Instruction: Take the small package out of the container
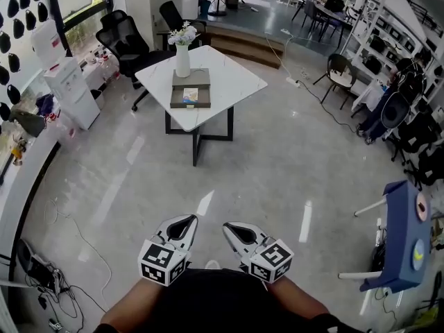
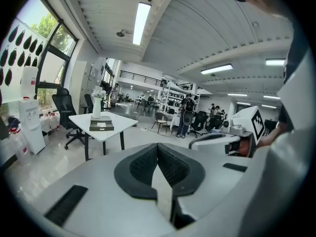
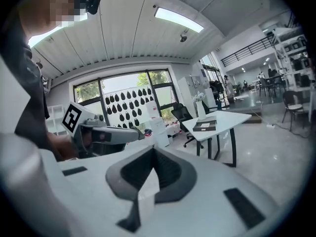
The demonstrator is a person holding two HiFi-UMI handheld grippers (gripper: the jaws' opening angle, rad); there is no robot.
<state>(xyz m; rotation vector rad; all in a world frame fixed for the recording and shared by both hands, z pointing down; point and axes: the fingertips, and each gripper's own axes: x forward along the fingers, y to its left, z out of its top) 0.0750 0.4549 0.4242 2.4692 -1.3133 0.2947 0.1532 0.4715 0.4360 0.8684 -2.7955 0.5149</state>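
A dark flat container lies on the white square table, far ahead of me across the floor. The small package, pale with a blue patch, rests in its near half. A white vase of flowers stands just behind it. Both grippers hang low near my body, well short of the table. My left gripper is shut with nothing in it, and so is my right gripper. The left gripper view shows its closed jaws and the container. The right gripper view shows its closed jaws and the container.
Black office chairs stand behind the table, with a water dispenser at the left wall. A blue stand is at the right, and another chair sits further back. Cables lie on the floor at lower left. Grey tiled floor lies between me and the table.
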